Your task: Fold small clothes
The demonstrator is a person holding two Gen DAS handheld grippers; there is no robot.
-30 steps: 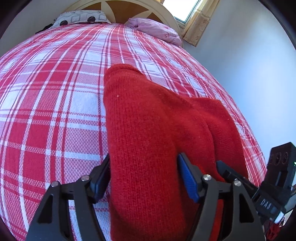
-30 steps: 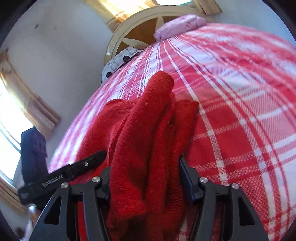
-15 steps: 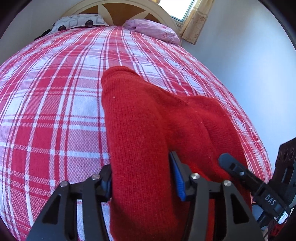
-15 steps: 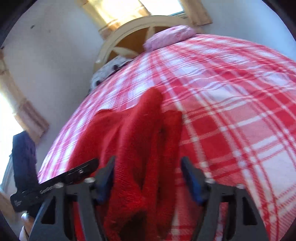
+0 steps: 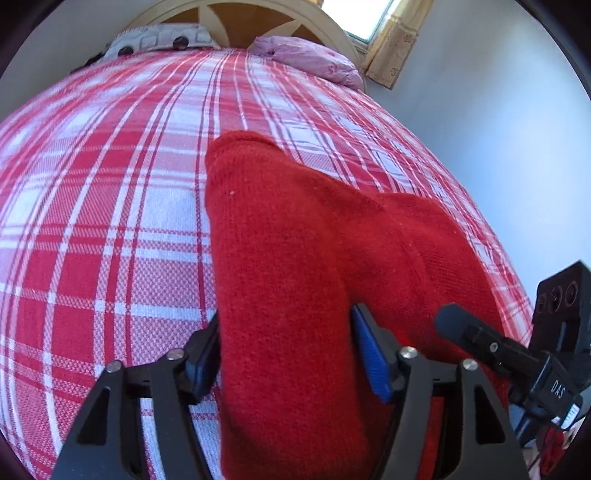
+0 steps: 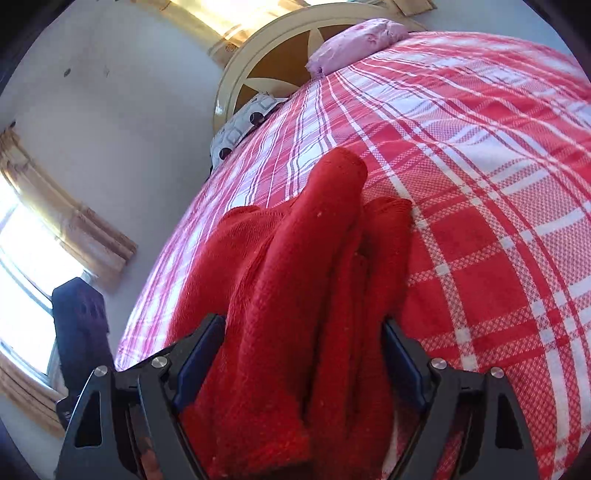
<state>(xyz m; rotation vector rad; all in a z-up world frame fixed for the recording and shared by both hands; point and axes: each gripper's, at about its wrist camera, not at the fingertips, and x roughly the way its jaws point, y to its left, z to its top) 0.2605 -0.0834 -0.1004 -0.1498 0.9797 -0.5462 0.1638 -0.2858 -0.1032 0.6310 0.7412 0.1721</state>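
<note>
A red knitted garment [image 5: 295,258] lies bunched on the red-and-white plaid bedspread [image 5: 110,184]. My left gripper [image 5: 288,354] is shut on a thick fold of it, the cloth filling the gap between the blue pads. My right gripper [image 6: 303,354] also has a folded bundle of the red garment [image 6: 314,266] between its fingers, which stand wider apart, around the cloth. The right gripper's body shows at the lower right of the left wrist view [image 5: 517,362].
A pink pillow [image 5: 310,59] and a patterned grey pillow [image 5: 159,40] lie by the cream headboard [image 5: 258,14]. The bed's right edge meets a pale wall [image 5: 498,147]. Curtained windows [image 6: 44,240] are left of the bed.
The right gripper's fingers have spread wider around the red bundle. The left gripper stays shut on its fold and has shifted only slightly.
</note>
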